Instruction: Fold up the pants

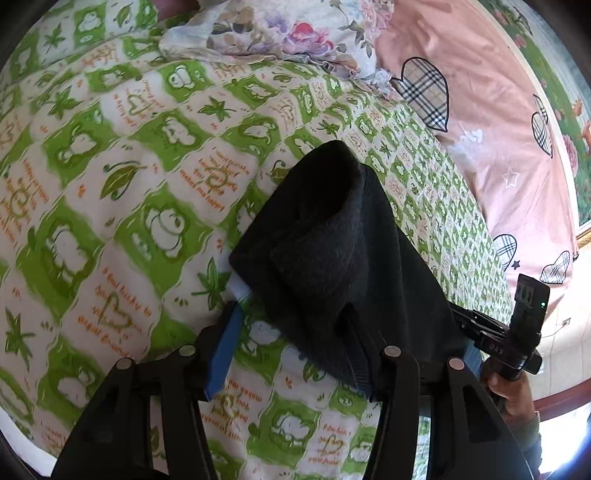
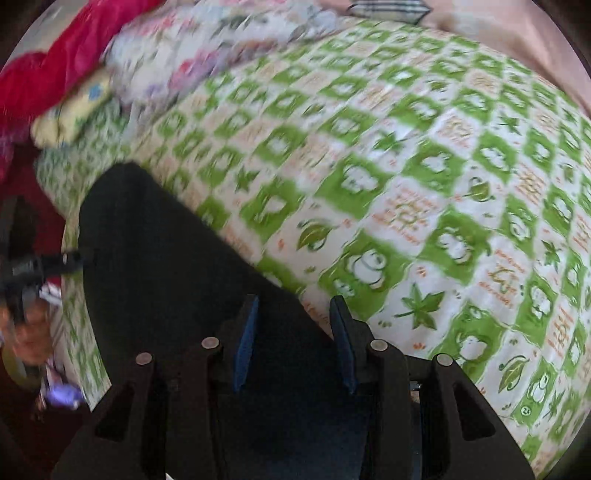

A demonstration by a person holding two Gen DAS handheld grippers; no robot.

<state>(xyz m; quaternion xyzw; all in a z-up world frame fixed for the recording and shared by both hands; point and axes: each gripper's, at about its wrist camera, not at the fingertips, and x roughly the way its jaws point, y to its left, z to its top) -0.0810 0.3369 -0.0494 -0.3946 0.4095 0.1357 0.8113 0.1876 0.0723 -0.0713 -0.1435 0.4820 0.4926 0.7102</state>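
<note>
The black pants (image 1: 332,236) lie in a folded bundle on the green-and-white patterned bedsheet (image 1: 129,184). My left gripper (image 1: 291,332) is open; its left blue pad (image 1: 225,354) is bare and the cloth lies over its right finger. The right gripper's handle (image 1: 517,332) shows at the right of the left wrist view, in a hand. In the right wrist view the pants (image 2: 166,258) spread dark from the lower left. My right gripper (image 2: 295,339) is open, fingers apart just over the pants' edge, holding nothing. The view is motion-blurred.
A floral pillow (image 1: 280,33) and a pink quilt with plaid hearts (image 1: 480,110) lie at the far side of the bed. A red cloth (image 2: 74,48) and a yellow item (image 2: 70,114) sit at the upper left in the right wrist view.
</note>
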